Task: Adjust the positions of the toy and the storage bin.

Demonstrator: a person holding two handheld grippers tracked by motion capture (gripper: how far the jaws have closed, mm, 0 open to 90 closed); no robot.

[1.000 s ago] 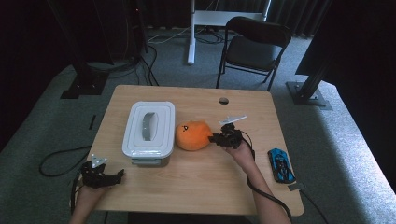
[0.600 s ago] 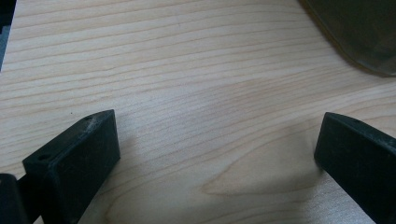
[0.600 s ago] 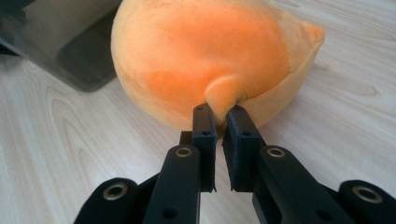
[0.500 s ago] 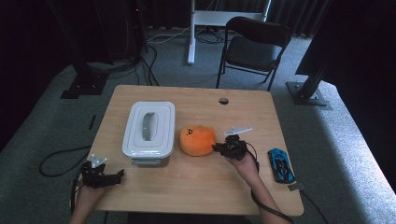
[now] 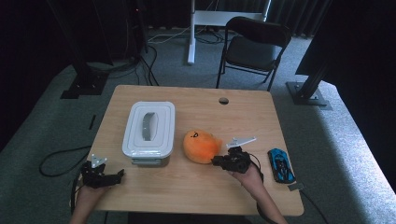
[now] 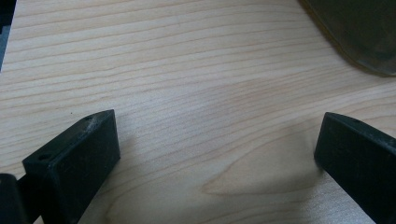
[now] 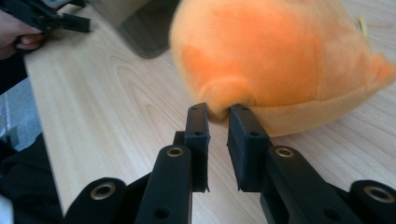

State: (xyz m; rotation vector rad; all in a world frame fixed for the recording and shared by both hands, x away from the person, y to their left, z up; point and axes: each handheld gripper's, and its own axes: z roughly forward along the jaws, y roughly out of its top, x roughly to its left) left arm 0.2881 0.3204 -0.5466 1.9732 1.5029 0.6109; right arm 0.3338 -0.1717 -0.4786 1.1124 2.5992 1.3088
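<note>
An orange plush toy (image 5: 201, 145) lies on the wooden table (image 5: 196, 196), just right of a white lidded box (image 5: 149, 128). My right gripper (image 5: 218, 162) reaches it from the lower right. In the right gripper view its jaws (image 7: 218, 109) stand a narrow gap apart, with a small nub of the plush toy (image 7: 280, 60) caught between the very tips. These jaws have just been opening a little. My left gripper (image 5: 117, 175) rests at the table's front left corner. In the left gripper view its jaws stand wide open over bare wood.
A blue toy car (image 5: 281, 164) lies near the right edge, behind my right hand. A cable hole (image 5: 223, 101) sits at the table's far side, and a folding chair (image 5: 254, 46) stands beyond it. The box corner (image 6: 359, 32) shows ahead of my left gripper.
My right gripper has drawn back toward the front right, and the plush toy has slid with it, away from the box. The left gripper has stayed still.
</note>
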